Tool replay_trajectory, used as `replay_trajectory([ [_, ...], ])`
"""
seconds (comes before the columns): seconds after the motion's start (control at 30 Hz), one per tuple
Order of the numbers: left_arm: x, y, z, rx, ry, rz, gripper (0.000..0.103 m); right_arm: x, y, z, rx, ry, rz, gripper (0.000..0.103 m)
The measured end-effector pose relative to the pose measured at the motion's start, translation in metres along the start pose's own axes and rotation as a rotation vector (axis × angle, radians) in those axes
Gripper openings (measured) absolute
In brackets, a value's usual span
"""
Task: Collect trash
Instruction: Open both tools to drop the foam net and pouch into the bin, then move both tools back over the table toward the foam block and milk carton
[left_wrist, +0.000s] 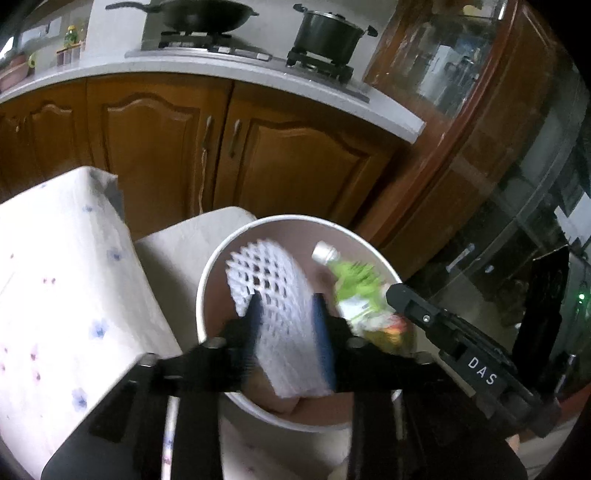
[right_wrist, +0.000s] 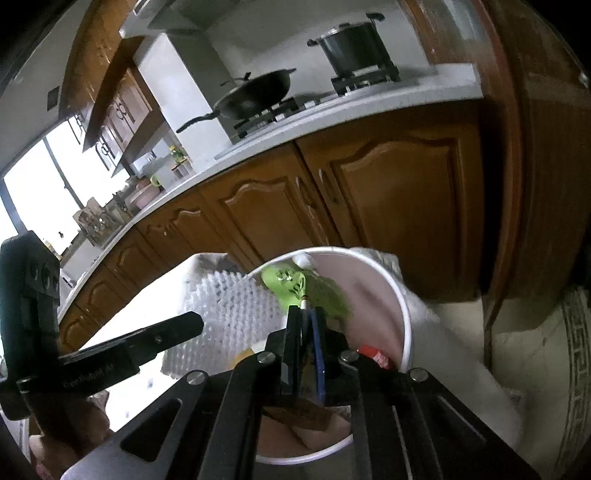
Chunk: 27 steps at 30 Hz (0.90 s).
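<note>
Left tongs (left_wrist: 288, 332) sit right over the bin (left_wrist: 207, 273), jaws apart with the foam net (left_wrist: 273, 295) between them; net is blurred, so I can't tell whether the pads bear on it or it's loose already. Its long axis runs along the fingers, far end out over the bin's mouth, near end low between the jaws. Right tongs (right_wrist: 306, 332) are nearly together, pinched on something thin; a small white tip shows at the fingertips, can't make out what it is. They hang over the same bin, nose close to the green bottle (right_wrist: 295, 284). Both trash items are straight below or ahead of their tongs and inside the rim, so my read is release, not transport: nothing needs to travel sideways, just open and let drop. The two tongs are close together, the right one's body just beside the left's jaws, so clearance on the way out is what to watch. Bin contents: the green bottle lying tilted with its cap toward the far wall, a red wrapper (right_wrist: 376, 358) near the right rim, some yellowish scrap under it. Left of the bin, a cloth-covered bench (left_wrist: 55, 277). Further back: wooden cabinets, worktop with wok (left_wrist: 199, 16) and pot (left_wrist: 328, 33).
</note>
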<state>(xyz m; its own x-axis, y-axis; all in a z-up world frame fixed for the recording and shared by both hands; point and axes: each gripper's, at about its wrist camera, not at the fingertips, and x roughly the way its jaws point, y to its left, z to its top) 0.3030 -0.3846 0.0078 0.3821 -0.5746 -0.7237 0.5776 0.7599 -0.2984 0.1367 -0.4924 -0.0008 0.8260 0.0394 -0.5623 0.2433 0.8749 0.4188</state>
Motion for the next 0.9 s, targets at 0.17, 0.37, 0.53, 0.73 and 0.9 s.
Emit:
replay_trajectory([
  [0.17,-0.006,0.009,-0.006,-0.033,0.0,-0.006,0.048,-0.002,-0.006,-0.001,0.025,-0.005,-0.006,0.039],
  [0.37,-0.028,0.02,-0.015,-0.078,-0.019,-0.004,0.054,-0.015,-0.002,-0.001,0.037,-0.034,0.018,0.055],
  [0.53,-0.054,0.032,-0.027,-0.108,-0.049,0.014,0.057,-0.027,0.006,-0.003,0.032,-0.061,0.043,0.068],
  [0.73,-0.088,0.051,-0.048,-0.151,-0.078,0.033,0.058,-0.042,0.023,-0.009,0.03,-0.075,0.077,0.081],
  [0.9,-0.115,0.063,-0.07,-0.168,-0.096,0.063,0.058,-0.053,0.041,-0.019,0.021,-0.072,0.119,0.084],
])
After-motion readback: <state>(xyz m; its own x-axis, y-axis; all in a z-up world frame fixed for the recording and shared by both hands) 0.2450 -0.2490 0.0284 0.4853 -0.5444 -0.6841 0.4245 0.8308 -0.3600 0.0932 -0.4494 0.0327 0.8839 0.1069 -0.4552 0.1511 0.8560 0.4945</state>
